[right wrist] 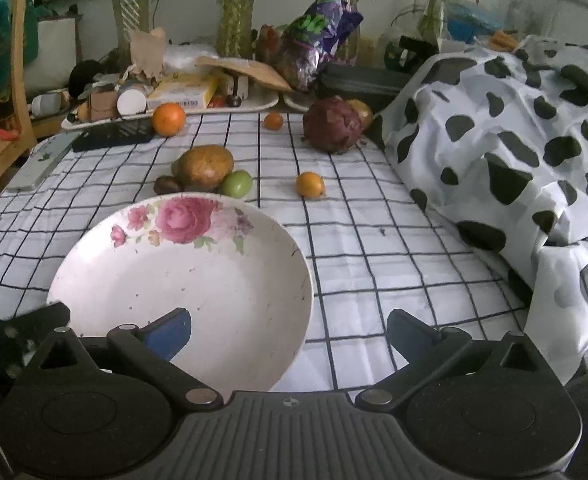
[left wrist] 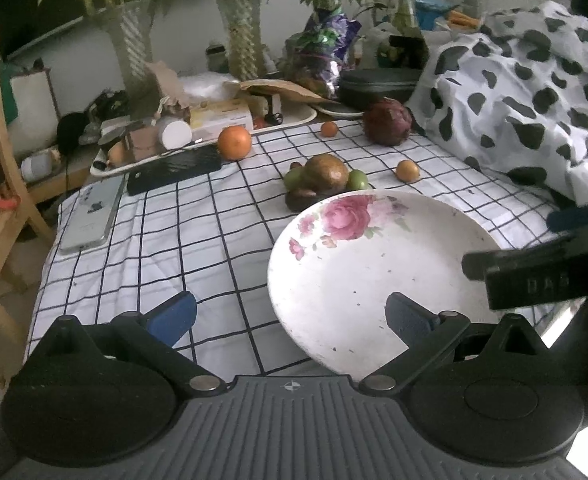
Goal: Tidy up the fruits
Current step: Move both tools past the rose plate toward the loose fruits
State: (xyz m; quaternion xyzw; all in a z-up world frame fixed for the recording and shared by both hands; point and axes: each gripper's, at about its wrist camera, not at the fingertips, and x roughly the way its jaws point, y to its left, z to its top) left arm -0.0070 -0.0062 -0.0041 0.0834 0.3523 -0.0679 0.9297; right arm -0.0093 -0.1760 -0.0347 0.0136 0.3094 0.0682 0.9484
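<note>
Both hand-held grippers, left [left wrist: 290, 316] and right [right wrist: 290, 330], held wide open, nothing gripped. Plate [right wrist: 142, 280] empty. Small yellow fruit [right wrist: 310, 185] best approached squarely, squeezed gently.

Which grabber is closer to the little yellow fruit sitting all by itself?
Right, I think. The right gripper looks almost straight up the cloth at the small yellow fruit. The left gripper sits further left, with the flowered plate lying between.
</note>
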